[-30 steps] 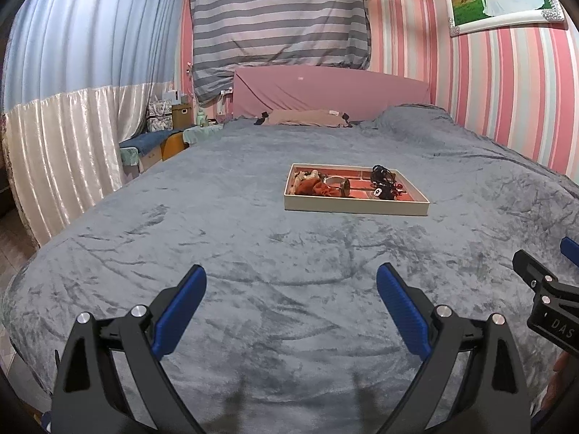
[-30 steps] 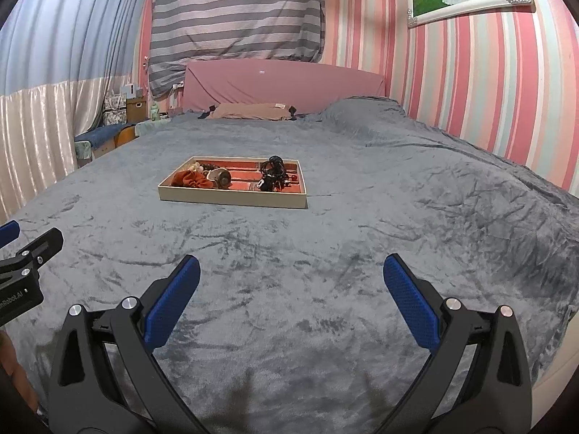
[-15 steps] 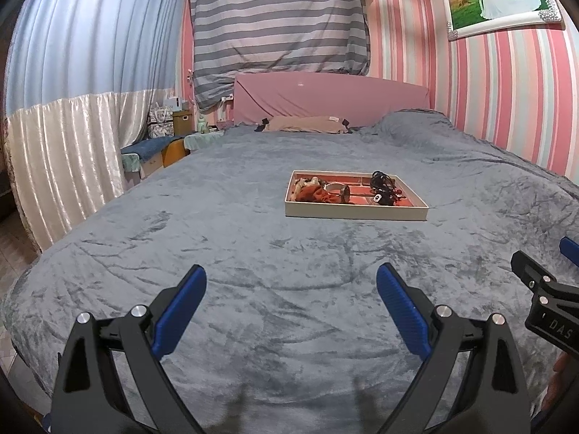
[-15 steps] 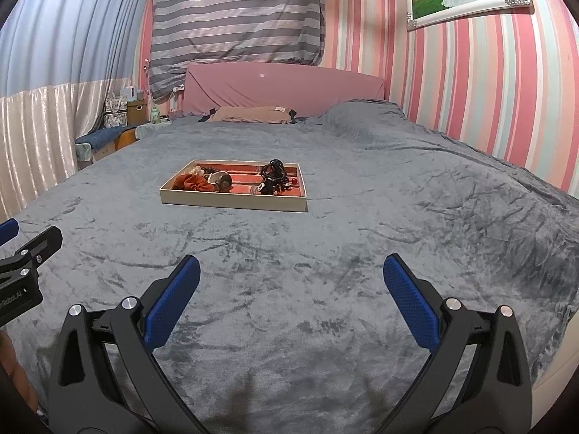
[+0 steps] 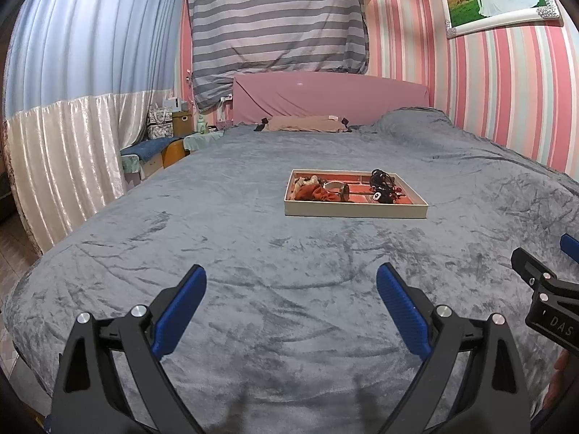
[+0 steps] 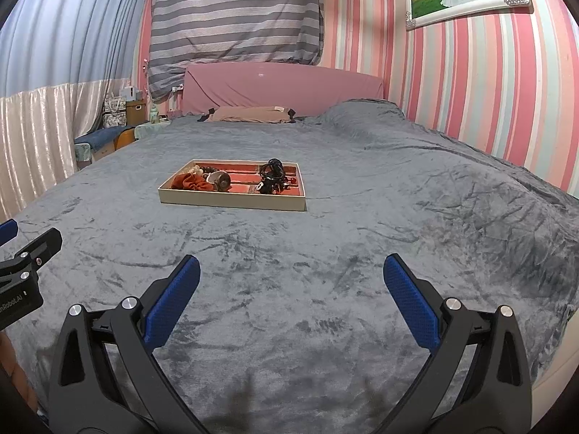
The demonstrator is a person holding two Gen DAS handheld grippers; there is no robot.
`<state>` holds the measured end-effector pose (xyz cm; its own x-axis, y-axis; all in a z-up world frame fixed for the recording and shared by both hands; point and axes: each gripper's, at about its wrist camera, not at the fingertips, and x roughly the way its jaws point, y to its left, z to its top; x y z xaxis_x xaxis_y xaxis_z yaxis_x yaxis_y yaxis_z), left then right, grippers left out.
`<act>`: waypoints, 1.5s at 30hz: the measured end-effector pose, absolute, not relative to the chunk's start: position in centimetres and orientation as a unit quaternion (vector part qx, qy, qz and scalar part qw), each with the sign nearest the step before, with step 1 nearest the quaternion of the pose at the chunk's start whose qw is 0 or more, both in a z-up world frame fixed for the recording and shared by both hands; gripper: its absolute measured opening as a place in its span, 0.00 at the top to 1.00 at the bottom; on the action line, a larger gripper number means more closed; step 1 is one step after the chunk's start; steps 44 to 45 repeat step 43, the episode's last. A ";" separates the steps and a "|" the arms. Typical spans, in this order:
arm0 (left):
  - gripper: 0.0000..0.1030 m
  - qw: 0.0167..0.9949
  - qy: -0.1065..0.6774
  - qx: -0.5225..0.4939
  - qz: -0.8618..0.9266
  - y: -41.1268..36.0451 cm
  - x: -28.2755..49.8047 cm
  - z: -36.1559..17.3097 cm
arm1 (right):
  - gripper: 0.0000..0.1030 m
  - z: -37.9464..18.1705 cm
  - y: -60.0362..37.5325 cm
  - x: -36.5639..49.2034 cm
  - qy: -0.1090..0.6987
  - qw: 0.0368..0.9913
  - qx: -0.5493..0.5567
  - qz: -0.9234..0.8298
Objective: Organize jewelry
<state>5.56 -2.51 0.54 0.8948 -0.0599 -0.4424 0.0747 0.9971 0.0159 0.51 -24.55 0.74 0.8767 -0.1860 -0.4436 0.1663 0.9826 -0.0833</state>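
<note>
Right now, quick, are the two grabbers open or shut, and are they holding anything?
Left gripper: open, holding nothing.
Right gripper: open, holding nothing.

Grey blanket (image 5: 224, 238); beige tray (image 5: 354, 212), red lining; pink-striped wall (image 6: 481, 83); blue-padded black fingers (image 6: 410, 300).
</note>
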 end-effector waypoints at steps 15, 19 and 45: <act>0.10 0.973 0.226 0.017 -0.035 -2.4 5.4 0.5 | 0.04 0.8 -24.6 0.5 0.230 0.968 -0.022 -0.092; 0.10 0.974 0.224 0.019 -0.035 -2.4 5.4 0.5 | 0.04 0.7 -24.6 0.5 0.230 0.968 -0.021 -0.092; 0.10 0.975 0.219 0.029 -0.032 -2.5 5.2 0.8 | 0.04 0.6 -24.8 0.7 0.232 0.968 -0.020 -0.093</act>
